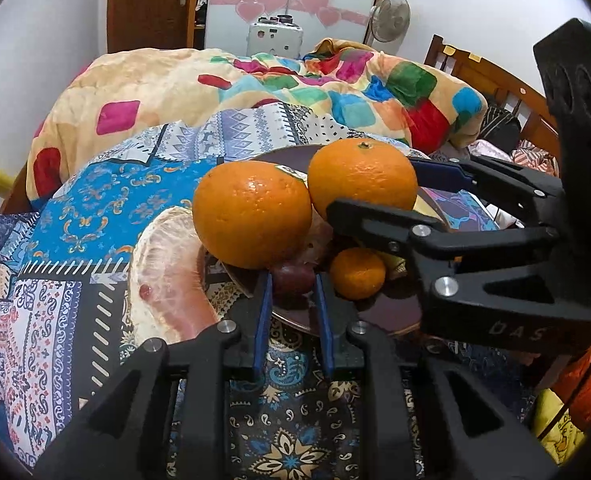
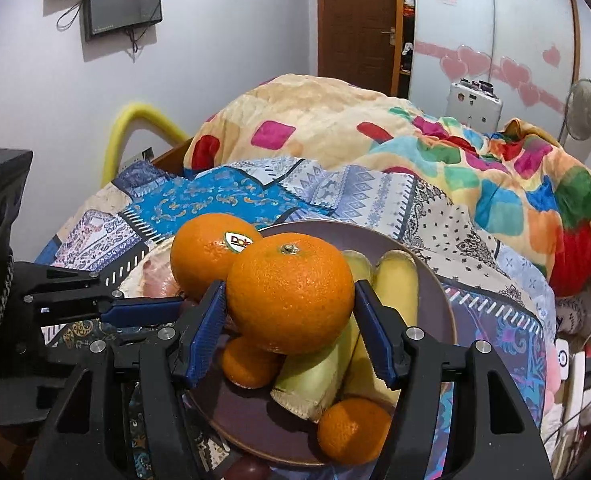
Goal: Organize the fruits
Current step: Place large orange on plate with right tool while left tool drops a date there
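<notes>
Spread across the bed, a patterned blue quilt [image 1: 95, 200], with a bright patchwork blanket [image 1: 335, 92] heaped at its far edge. Resting on the quilt, a brown plate [image 2: 435, 300] piled with fruit. Lying over the plate's left edge, a pale pomelo segment [image 1: 163, 272]. Clamped on the large orange [image 2: 291, 296]: the right gripper [image 2: 291, 324], a blue pad pressed to each side, holding it over the middle of the plate above the other fruit. Just behind and left, touching it, a second orange [image 2: 201, 256] with a sticker. Toward the right edge, yellow bananas [image 2: 395, 284]. At the near edge, one small mandarin [image 2: 353, 430]; another [image 2: 247, 364] under the held orange. Slightly apart: the pads of the left gripper [image 1: 292, 280], a dark red fruit [image 1: 291, 286] right at their tips; hard to say whether touching.
</notes>
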